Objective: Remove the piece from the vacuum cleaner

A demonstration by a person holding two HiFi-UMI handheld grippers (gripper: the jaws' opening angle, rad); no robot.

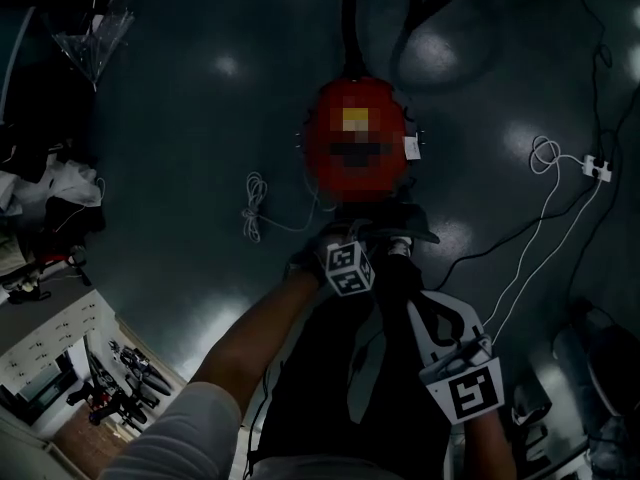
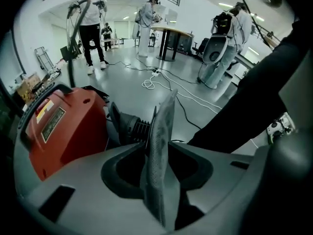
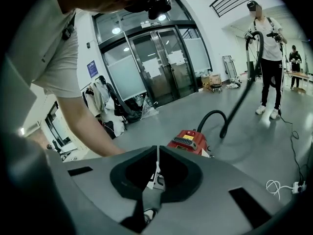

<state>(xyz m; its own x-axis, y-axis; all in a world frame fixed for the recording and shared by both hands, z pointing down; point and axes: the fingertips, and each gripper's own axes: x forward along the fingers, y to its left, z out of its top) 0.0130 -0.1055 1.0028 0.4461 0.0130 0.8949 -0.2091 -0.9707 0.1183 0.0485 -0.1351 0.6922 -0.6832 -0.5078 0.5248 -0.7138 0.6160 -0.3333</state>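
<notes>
One red vacuum cleaner [image 2: 63,126] on floor [image 1: 200,168], one black hose [image 3: 217,115] far side. Two grippers near: left gripper [image 2: 164,106] fingers released; right gripper [image 3: 156,153] fingers clenched.

glossy red plastic vacuum cleaner [image 2: 63,126] on a shiny smooth floor [image 2: 128,91].

The glossy dark floor [image 1: 180,108] carries the red vacuum cleaner [image 1: 355,133]. A coiled white cable [image 1: 254,208] lies just left of the vacuum cleaner. Well to its right lies a white power strip [image 1: 597,166] trailing thin cords. Beyond it, a black hose [image 1: 352,8] curves away.
</notes>
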